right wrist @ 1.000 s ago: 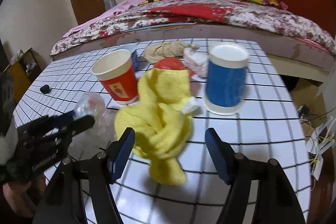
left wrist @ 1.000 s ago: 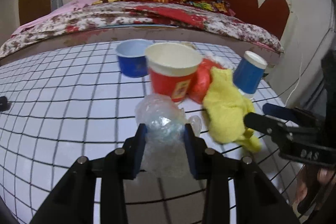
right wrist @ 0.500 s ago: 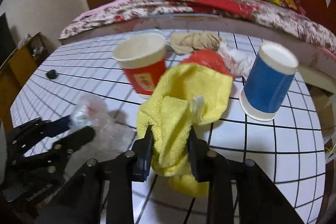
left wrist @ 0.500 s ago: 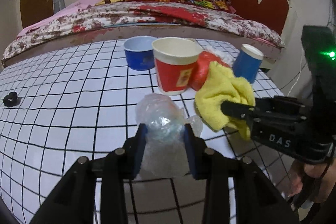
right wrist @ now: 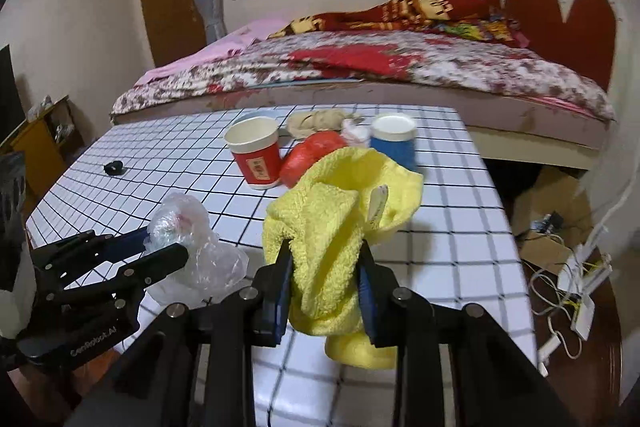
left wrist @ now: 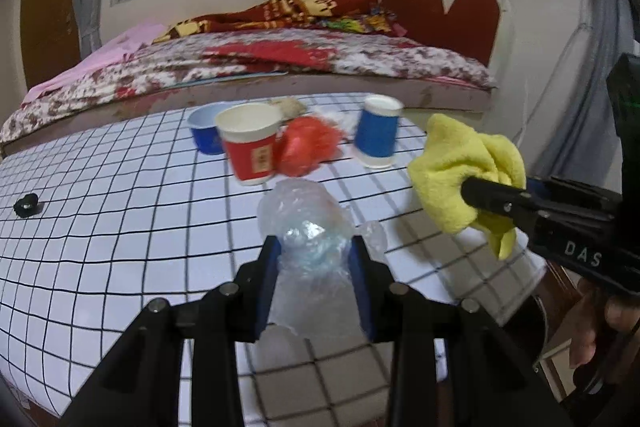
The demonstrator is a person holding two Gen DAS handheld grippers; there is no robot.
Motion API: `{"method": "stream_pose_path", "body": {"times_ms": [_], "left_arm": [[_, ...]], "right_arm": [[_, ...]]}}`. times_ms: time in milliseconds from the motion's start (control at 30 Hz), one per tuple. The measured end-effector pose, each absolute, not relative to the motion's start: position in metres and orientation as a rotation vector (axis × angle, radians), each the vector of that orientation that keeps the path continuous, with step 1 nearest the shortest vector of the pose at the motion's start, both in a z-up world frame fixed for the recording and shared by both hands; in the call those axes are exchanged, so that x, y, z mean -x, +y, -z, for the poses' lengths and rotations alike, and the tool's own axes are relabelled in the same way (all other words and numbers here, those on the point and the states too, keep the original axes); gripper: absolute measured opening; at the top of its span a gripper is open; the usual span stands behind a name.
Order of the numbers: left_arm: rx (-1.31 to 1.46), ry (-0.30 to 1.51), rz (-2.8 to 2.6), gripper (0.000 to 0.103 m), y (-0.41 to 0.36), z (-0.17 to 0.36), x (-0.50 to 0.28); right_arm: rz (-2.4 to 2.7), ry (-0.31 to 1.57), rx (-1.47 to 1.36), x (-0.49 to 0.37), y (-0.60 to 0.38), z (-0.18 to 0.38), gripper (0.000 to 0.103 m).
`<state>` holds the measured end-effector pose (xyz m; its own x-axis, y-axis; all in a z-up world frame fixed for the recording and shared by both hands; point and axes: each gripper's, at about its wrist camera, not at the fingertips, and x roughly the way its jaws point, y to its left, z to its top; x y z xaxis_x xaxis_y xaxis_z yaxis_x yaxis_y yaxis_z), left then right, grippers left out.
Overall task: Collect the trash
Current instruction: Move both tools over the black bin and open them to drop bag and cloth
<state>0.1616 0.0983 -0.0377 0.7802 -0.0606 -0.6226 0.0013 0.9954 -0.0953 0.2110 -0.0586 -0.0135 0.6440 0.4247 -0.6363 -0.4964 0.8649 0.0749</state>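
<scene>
Your left gripper (left wrist: 314, 259) jaws are clamping the clear plastic bag (left wrist: 308, 223), lifted over the tabletop (left wrist: 120, 227). Your right gripper (right wrist: 325, 269) jaws are pinching the yellow cloth (right wrist: 340, 211) near the tabletop's right edge. Only the right view is showing cables (right wrist: 568, 275) on the floor. Farther out, the red cup (right wrist: 256, 157) is standing open beside the upside-down blue cup (right wrist: 394, 143).

Yellow cloth (right wrist: 340, 227) now lifted off table (right wrist: 460, 227).

Yellow towel (right wrist: 336, 227) clamped by R gripper (right wrist: 325, 259); clear plastic bag (right wrist: 192, 247) pinched by L gripper (right wrist: 160, 247), above grid table (right wrist: 460, 227).
</scene>
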Motion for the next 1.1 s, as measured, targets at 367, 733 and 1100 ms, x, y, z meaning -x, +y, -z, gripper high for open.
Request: {"method": "stream_pose_path", "body": {"times_ms": [367,733,1100], "left_arm": [[0.035,0.652,0.111,0.036,0.041,0.021,-0.136],[-0.02,0.639,0.214,0.036,-0.027,0.011,-0.127],[-0.068,0.663,0.341,0.036,-0.098,0.02,-0.129]], "right_arm": [[-0.43,0.645,0.05,-0.158,-0.134,-0.013,0.031],[-0.332,0.639,-0.003,-0.13,-0.205,-0.011,0.031],[-0.21,0.668,-0.055,-0.114,-0.277,0.002,0.031]]}}
